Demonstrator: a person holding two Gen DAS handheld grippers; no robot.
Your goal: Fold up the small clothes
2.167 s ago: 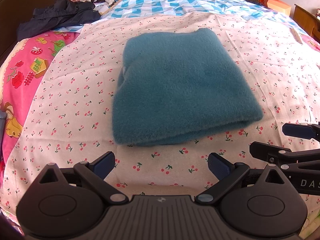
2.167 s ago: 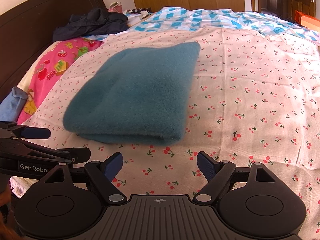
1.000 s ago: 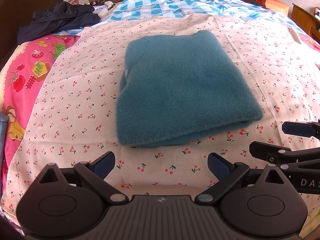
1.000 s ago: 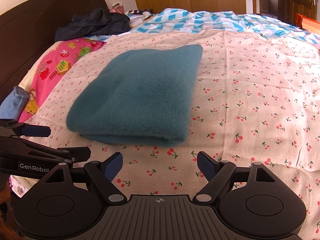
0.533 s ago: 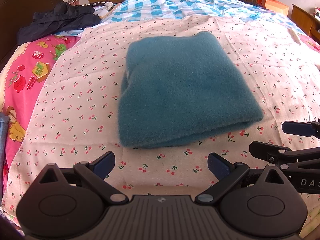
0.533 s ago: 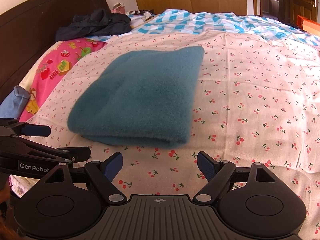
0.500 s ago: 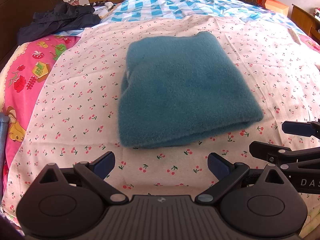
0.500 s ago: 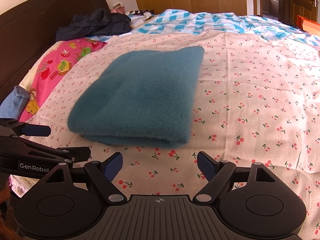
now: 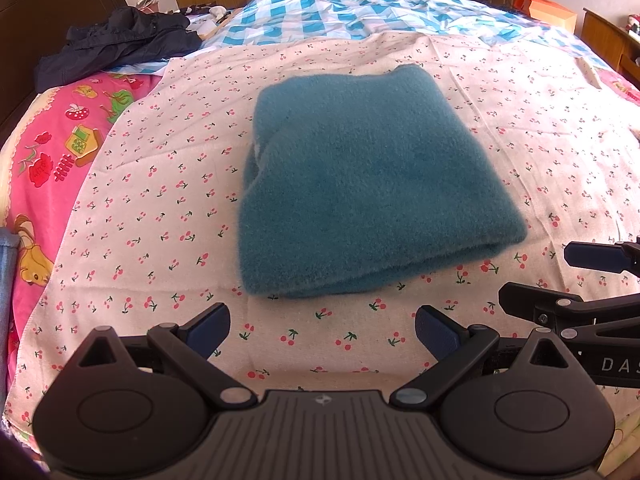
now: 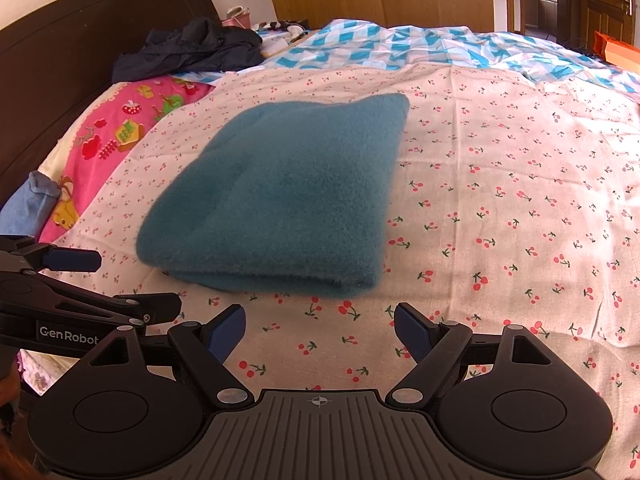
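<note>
A teal fleece garment [image 9: 360,184] lies folded flat on the cherry-print sheet [image 9: 160,216], its long side running away from the cameras toward the checked blanket [image 9: 360,16]; the thick folded edge seems to face the grippers. The left gripper [image 9: 322,326] and right gripper [image 10: 320,328] hover just short of it, jaws wide apart, holding and touching nothing.

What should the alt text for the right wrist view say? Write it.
A folded teal fleece garment lies on a cherry-print sheet spread over a bed, just beyond the open, empty right gripper. The left gripper reaches in at the left edge; dark clothes lie near the headboard.
</note>
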